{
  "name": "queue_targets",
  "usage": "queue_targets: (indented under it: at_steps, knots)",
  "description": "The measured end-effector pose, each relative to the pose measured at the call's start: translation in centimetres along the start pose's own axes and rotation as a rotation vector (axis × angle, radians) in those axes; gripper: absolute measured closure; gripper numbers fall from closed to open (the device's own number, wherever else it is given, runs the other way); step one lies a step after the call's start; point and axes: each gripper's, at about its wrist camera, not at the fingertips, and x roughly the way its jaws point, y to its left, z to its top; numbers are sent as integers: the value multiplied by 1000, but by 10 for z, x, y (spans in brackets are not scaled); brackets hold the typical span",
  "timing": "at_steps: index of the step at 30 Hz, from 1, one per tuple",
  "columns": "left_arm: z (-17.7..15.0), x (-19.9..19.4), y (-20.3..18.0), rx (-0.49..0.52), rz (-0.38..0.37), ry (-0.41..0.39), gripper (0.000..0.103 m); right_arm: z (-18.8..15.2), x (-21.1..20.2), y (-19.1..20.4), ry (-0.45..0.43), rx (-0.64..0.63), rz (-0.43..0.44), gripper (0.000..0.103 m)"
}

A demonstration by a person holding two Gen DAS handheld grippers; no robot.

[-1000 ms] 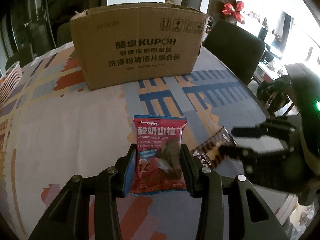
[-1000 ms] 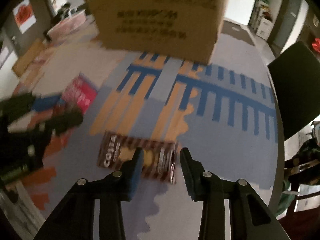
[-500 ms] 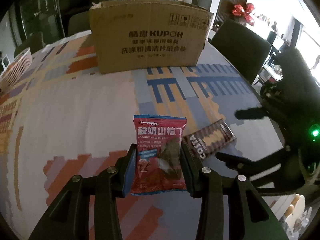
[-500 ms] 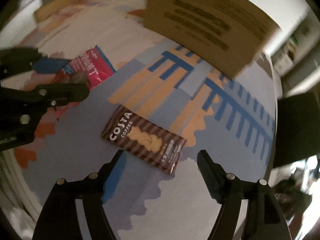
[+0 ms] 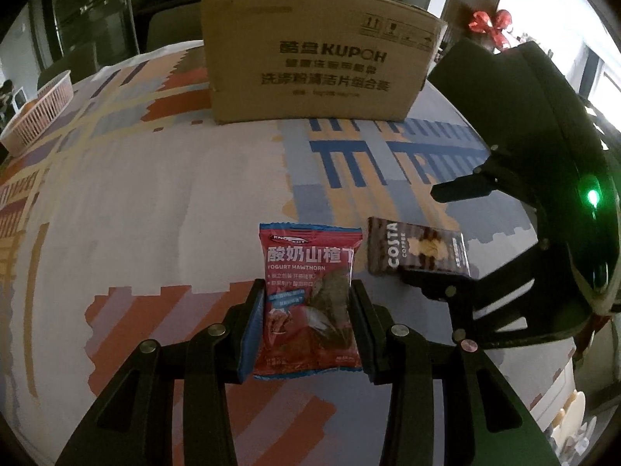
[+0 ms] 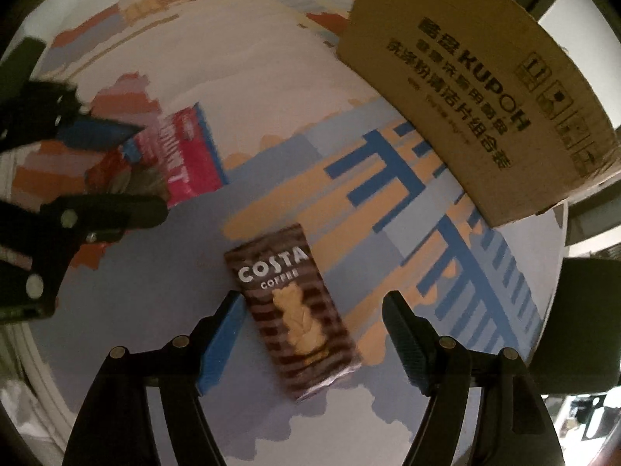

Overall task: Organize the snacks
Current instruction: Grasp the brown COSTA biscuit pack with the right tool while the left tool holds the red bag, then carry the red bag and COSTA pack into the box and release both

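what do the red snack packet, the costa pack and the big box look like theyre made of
Red snack packet: likely thin glossy plastic film, going by the sheen and crimped top edge.
Costa pack: probably a printed plastic wrapper; flat, with a slightly shiny end seam.
Big box: brown corrugated cardboard, matte, with printed black text and a rough flap edge.

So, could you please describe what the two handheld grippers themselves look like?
Both are black plastic with two fingers fixed by silver screws. The left gripper and right gripper each carry blue pads inside the fingers. The right one's glossy black housing shows a green light.
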Motion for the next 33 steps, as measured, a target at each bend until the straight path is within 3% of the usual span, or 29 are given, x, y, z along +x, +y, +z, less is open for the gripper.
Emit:
queue_targets:
  at_steps: [5,8,12,23,33]
  knots:
    - [4,3,3,-14,-4,-2,62,4,5,-9,-3,65,41,34]
    - [7,3,3,-14,-5,-6,62,1,3,-12,-12,107,87,56]
    - [9,1,3,-14,-3,-16,62,-1,2,-11,-33,147,65,63]
    - [24,-19,-1,12,-2,-92,62,-26,-38,-25,-155,340,43,64]
    - [51,-50,-6,45,-3,-204,62,-18,-80,-36,-296,432,-9,64]
